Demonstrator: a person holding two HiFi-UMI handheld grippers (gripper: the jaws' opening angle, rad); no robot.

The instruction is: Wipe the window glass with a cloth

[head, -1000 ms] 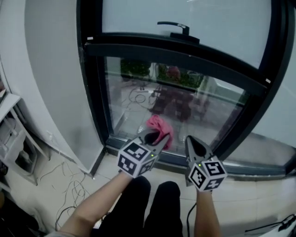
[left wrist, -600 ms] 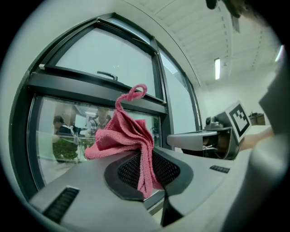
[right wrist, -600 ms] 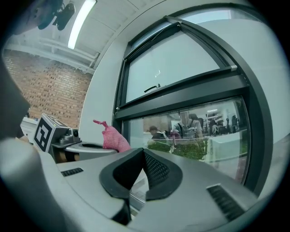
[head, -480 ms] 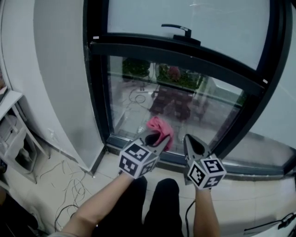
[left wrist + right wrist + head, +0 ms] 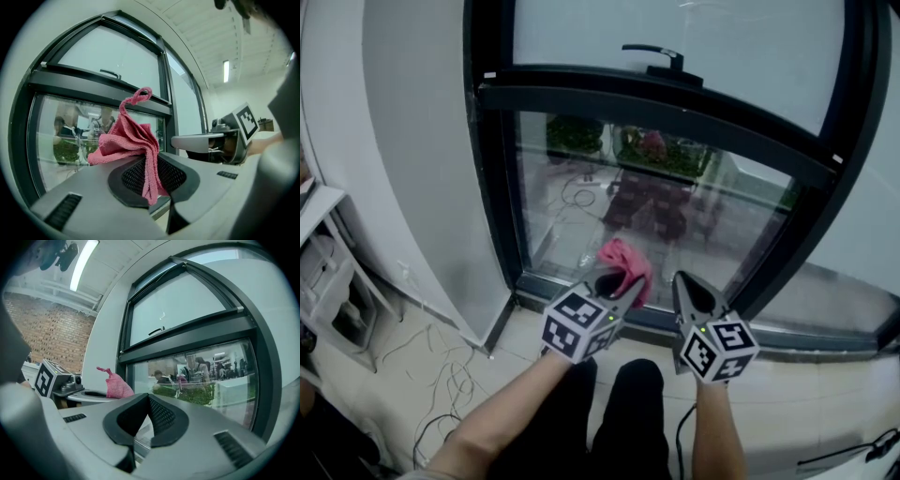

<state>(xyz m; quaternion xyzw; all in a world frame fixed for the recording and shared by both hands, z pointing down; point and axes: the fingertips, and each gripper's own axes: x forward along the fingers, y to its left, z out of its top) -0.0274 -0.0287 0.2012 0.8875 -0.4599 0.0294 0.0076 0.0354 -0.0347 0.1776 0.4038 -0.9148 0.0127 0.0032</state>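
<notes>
Head view: left gripper (image 5: 617, 281) low before the lower window glass (image 5: 581, 197), pink cloth (image 5: 625, 259) bunched at its tip on the pane side. Right gripper (image 5: 686, 286) just beside it. Contact with the glass unclear.
Left gripper view: jaws clamped on cloth, bulk standing ahead, glass beyond.
Right gripper view: jaws together, empty.
</notes>
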